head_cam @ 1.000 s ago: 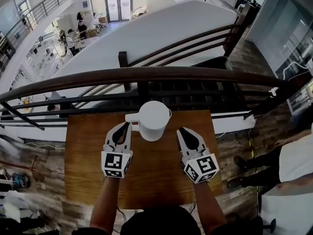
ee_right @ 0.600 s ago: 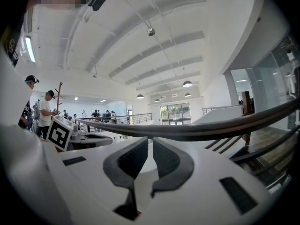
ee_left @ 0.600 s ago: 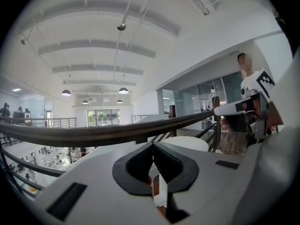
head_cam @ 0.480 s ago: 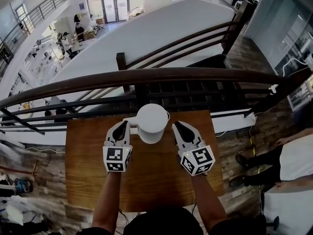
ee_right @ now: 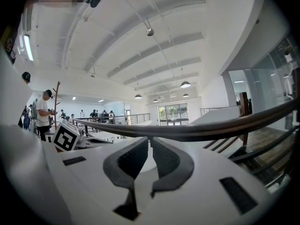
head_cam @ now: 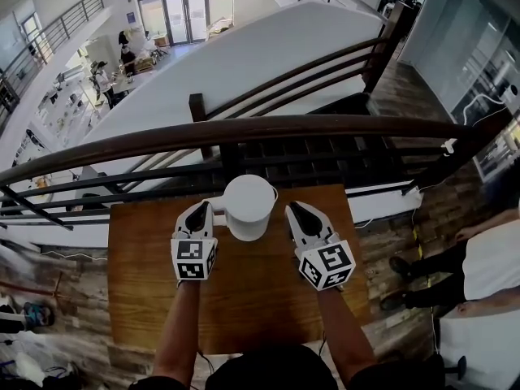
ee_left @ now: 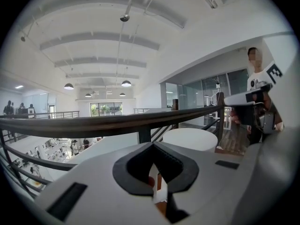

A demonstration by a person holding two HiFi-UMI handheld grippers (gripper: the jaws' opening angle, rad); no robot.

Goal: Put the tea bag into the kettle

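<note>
Kettle (head_cam: 248, 207), one, between two hand-held grippers (head_cam: 202, 209) (head_cam: 293, 210)

We stretch our left forearm (head_cam: 180, 323) and right forearm (head_cam: 337, 331) toward twelve o'clock, side by side. Our left gripper (head_cam: 202, 208) points at twelve, jaws closed tip to tip; our right gripper (head_cam: 293, 209) leans toward eleven, jaws together too.

A white kettle (head_cam: 248, 207) stands at the far edge of a wooden table (head_cam: 244, 307), about midway along it, with a dark railing (head_cam: 244, 128) just beyond. The left gripper (head_cam: 202, 207) sits just beside the kettle on its left and the right gripper (head_cam: 293, 210) near its right, both pointing away from the person. From this height their jaws look closed, though that is hard to judge.
</note>
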